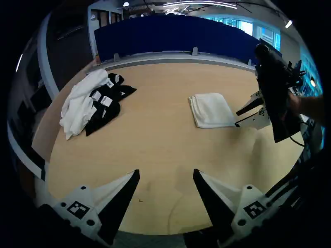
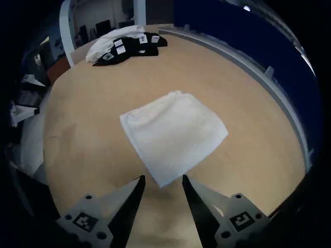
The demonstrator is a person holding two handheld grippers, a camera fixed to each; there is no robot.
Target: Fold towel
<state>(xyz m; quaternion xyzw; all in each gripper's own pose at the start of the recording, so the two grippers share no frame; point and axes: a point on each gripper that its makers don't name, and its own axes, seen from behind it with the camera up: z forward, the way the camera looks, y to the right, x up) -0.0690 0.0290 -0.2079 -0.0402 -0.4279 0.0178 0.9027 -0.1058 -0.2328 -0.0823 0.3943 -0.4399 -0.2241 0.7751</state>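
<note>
Folded towel (image 2: 173,132) on tabletop (image 2: 82,136); right gripper (image 2: 163,177) jaws partly apart at towel's corner, gripping nothing; left gripper (image 1: 165,171) jaws wide apart, empty, well clear of towel

Office: blue divider screen (image 1: 173,37), curved wooden table (image 1: 165,128), ceiling strip lights (image 1: 200,4).

No words, numbers or brands can be read. The fingers (image 1: 120,198) carry square black-and-white coded markers (image 1: 77,209) with no letters. White tags (image 1: 106,100) on the dark clothes (image 1: 103,118) perhaps bear print, too small to tell.
</note>
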